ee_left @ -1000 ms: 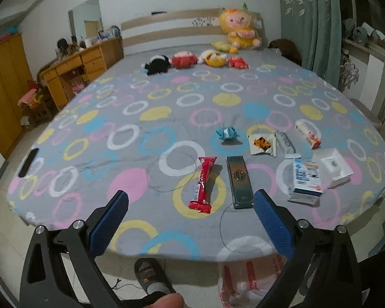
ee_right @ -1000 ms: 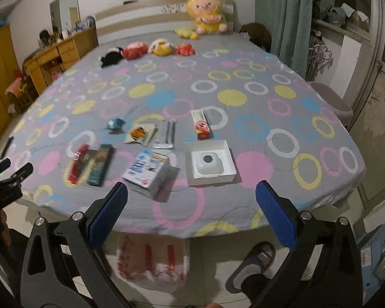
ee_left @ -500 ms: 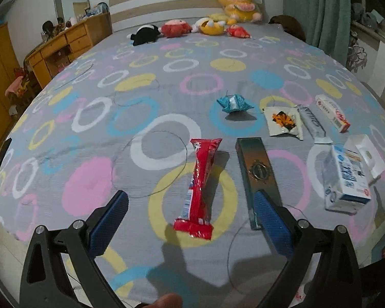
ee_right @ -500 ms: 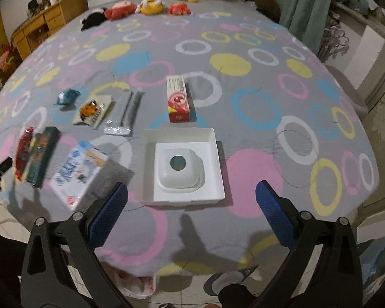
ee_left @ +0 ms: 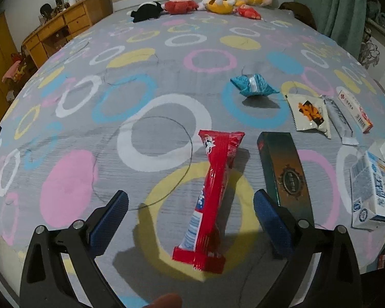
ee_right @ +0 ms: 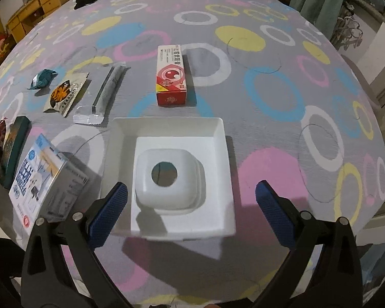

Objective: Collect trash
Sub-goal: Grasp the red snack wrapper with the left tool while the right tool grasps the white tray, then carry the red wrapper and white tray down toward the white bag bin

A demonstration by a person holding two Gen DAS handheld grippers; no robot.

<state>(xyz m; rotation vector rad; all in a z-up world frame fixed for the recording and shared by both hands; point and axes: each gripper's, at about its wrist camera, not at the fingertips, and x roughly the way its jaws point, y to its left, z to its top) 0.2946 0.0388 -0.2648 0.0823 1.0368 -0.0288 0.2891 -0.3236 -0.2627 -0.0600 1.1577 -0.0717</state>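
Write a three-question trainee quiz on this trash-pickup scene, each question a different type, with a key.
1. True or false: the left gripper is shut on the red wrapper.
2. Which thing lies between the right gripper's open fingers? A) white tray B) red box C) blue crumpled wrapper
3. Fill in: right of the red wrapper lies a dark green ____.

Key: 1 false; 2 A; 3 box.

You see little readable print: red wrapper (ee_left: pixel 214 195) shows partial letters "be"; red-white carton (ee_right: pixel 171 75) and blue-white box (ee_right: pixel 42 183) carry Chinese characters, too small for you to read.
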